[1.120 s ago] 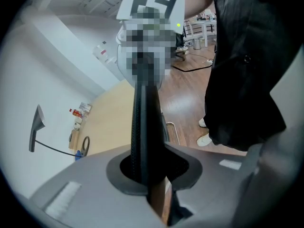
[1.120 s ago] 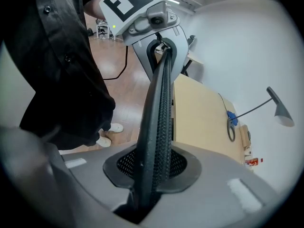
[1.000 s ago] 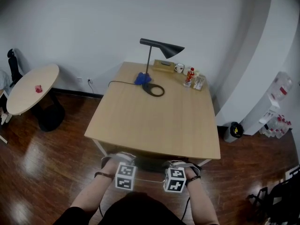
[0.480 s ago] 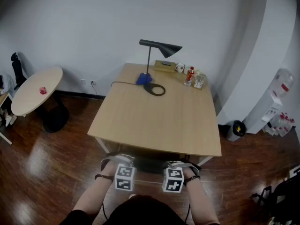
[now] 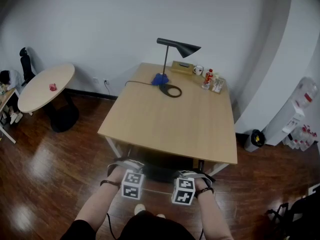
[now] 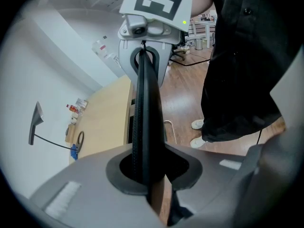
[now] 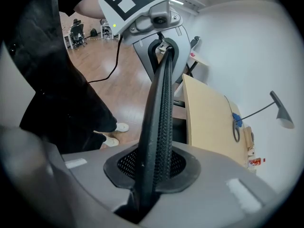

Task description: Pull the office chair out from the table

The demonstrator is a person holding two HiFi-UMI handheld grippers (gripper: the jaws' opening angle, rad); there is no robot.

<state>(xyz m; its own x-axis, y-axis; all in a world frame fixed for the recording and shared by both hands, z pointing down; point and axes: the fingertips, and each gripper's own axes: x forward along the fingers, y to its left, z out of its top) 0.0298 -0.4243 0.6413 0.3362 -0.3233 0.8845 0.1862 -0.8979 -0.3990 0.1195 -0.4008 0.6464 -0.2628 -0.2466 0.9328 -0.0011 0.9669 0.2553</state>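
Note:
The office chair point(image 5: 159, 173) is black, with its seat tucked under the near edge of the wooden table point(image 5: 170, 119). The thin top edge of its mesh backrest point(image 6: 144, 108) runs between both grippers. My left gripper point(image 5: 125, 168) is shut on that edge at its left end, where the left gripper view shows the jaws point(image 6: 148, 175) pressed against the rim. My right gripper point(image 5: 192, 176) is shut on the right end, with the mesh rim point(image 7: 161, 103) clamped between its jaws point(image 7: 152, 167). Each gripper view shows the other gripper at the far end of the rim.
On the table's far side stand a black desk lamp point(image 5: 177, 46), a mug point(image 5: 198, 70) and bottles point(image 5: 209, 78). A round side table point(image 5: 46, 88) is at the left, a black bin point(image 5: 255, 140) at the right. My feet point(image 5: 146, 211) are on the wooden floor behind the chair.
The gap between the table's near edge and the two grippers has grown a little, as the chair back came towards me. Both grips are unchanged.

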